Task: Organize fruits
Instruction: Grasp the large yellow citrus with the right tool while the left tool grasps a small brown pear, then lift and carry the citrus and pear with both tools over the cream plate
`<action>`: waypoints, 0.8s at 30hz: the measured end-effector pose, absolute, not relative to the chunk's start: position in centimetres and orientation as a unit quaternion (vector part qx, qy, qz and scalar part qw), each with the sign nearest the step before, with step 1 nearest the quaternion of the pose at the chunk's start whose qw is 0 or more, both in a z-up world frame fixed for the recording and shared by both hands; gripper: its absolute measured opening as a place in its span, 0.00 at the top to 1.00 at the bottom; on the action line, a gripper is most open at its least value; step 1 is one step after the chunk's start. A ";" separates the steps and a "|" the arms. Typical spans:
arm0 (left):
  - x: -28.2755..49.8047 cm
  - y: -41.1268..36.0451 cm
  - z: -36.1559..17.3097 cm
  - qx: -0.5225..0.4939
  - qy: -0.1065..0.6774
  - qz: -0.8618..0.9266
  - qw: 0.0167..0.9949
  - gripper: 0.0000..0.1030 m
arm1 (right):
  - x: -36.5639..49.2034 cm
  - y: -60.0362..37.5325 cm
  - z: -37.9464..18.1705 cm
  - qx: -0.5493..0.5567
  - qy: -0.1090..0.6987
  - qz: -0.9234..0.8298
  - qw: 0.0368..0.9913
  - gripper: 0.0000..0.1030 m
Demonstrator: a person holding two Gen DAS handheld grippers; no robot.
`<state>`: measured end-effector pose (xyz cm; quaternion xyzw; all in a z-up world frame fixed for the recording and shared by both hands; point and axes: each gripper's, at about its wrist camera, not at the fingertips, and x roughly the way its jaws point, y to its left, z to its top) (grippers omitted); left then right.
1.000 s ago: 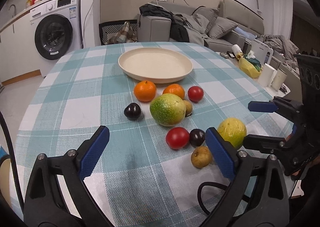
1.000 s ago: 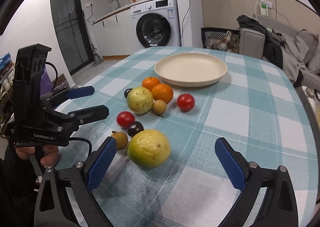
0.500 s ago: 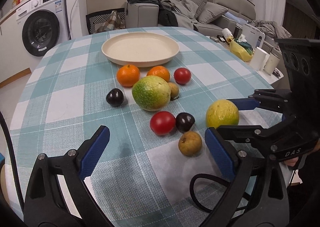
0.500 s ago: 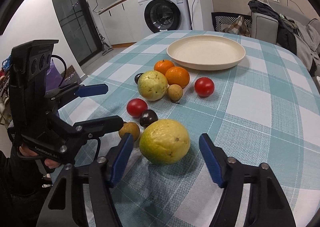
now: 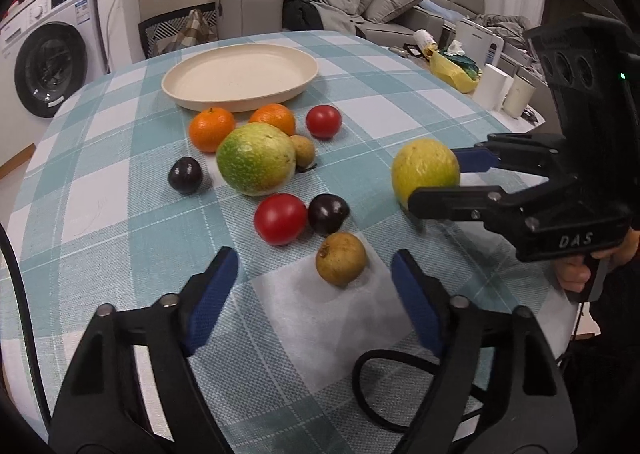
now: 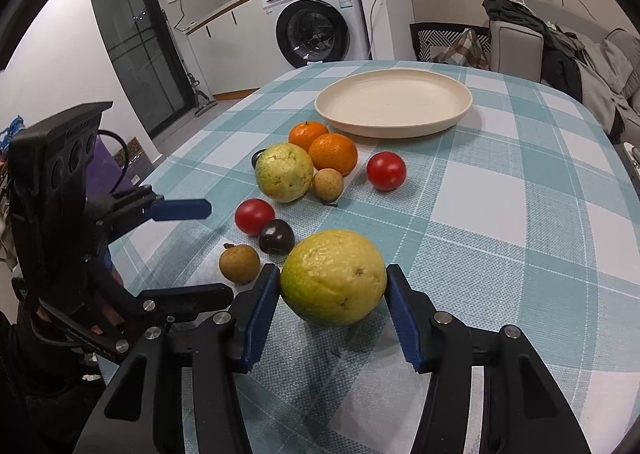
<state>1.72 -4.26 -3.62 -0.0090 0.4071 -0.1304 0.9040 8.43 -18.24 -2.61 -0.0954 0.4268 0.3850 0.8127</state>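
Observation:
A big yellow fruit (image 6: 334, 278) sits on the checked tablecloth with my right gripper (image 6: 332, 286) around it. Its jaws are closing, and both blue pads (image 6: 394, 294) touch the fruit's sides. In the left wrist view the same fruit (image 5: 425, 170) shows between the right gripper's fingers (image 5: 476, 160). My left gripper (image 5: 312, 266) is closing too. A small brown fruit (image 5: 341, 264) lies between its fingertips, untouched by the pads. Beyond lie a red tomato (image 5: 280, 218), a dark plum (image 5: 328, 213), a large green fruit (image 5: 256, 159), two oranges (image 5: 211, 129) and an empty cream plate (image 5: 240, 74).
A second tomato (image 5: 324, 121), another plum (image 5: 185, 175) and a small brown fruit (image 5: 302, 150) lie near the plate. A black cable loop (image 5: 400, 386) rests on the cloth by my left gripper. The table's right edge borders a side table holding a yellow bag (image 5: 452, 70).
The right gripper's jaws have narrowed from wide open until they touch the yellow fruit. My left gripper came forward and lower toward the brown fruit, and its jaws have narrowed.

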 end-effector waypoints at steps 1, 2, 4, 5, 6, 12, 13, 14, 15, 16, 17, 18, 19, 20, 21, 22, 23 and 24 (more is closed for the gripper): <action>1.7 -4.3 -3.7 -0.011 0.409 -0.136 0.902 0.35 | 8.5 -18.3 -2.6 -0.095 0.427 0.385 0.813 0.47; 1.6 -4.5 -3.8 -0.011 0.410 -0.141 0.901 0.41 | 8.6 -18.4 -2.5 -0.094 0.426 0.385 0.813 0.47; 1.6 -4.8 -3.8 -0.008 0.412 -0.150 0.899 0.48 | 8.7 -18.5 -2.4 -0.093 0.425 0.384 0.815 0.47; 1.4 -4.9 -3.7 -0.007 0.411 -0.154 0.898 0.54 | 8.7 -18.5 -2.4 -0.093 0.425 0.383 0.815 0.47; 1.3 -5.0 -3.7 -0.005 0.411 -0.156 0.898 0.58 | 8.8 -18.6 -2.4 -0.093 0.425 0.383 0.815 0.47; 1.4 -5.5 -3.9 0.003 0.419 -0.159 0.894 0.76 | 8.6 -18.7 -2.3 -0.092 0.425 0.382 0.815 0.47; 1.4 -5.5 -3.9 0.003 0.419 -0.159 0.894 0.76 | 8.6 -18.7 -2.3 -0.092 0.425 0.382 0.816 0.47; 1.4 -5.6 -3.9 0.003 0.419 -0.160 0.894 0.76 | 8.6 -18.7 -2.3 -0.093 0.424 0.383 0.815 0.47; 1.4 -5.5 -3.8 0.003 0.418 -0.162 0.894 0.76 | 8.5 -18.6 -2.3 -0.093 0.424 0.383 0.816 0.47; 1.3 -5.5 -3.8 0.003 0.416 -0.163 0.894 0.76 | 8.5 -18.6 -2.2 -0.093 0.422 0.383 0.816 0.47; 1.3 -5.5 -3.7 0.002 0.414 -0.164 0.896 0.77 | 8.5 -18.6 -2.2 -0.093 0.421 0.384 0.816 0.47; 1.2 -5.5 -3.5 0.000 0.410 -0.164 0.897 0.77 | 8.4 -18.6 -2.1 -0.093 0.420 0.384 0.817 0.47; 1.1 -5.5 -3.3 -0.002 0.406 -0.165 0.899 0.77 | 8.4 -18.7 -2.0 -0.093 0.420 0.383 0.818 0.47; 1.1 -5.5 -3.1 -0.003 0.403 -0.165 0.900 0.77 | 8.4 -18.7 -1.9 -0.093 0.418 0.383 0.819 0.47; 1.0 -5.5 -2.9 -0.004 0.399 -0.165 0.902 0.77 | 8.4 -18.8 -1.8 -0.091 0.417 0.382 0.820 0.47; 1.0 -5.5 -2.6 -0.005 0.395 -0.164 0.904 0.77 | 8.4 -19.0 -1.7 -0.090 0.415 0.381 0.821 0.47; 0.9 -5.5 -2.3 -0.006 0.391 -0.161 0.906 0.77 | 8.4 -19.1 -1.5 -0.089 0.413 0.381 0.823 0.47; 0.8 -5.4 -2.1 -0.008 0.387 -0.160 0.908 0.77 | 8.4 -19.2 -1.4 -0.087 0.411 0.380 0.824 0.47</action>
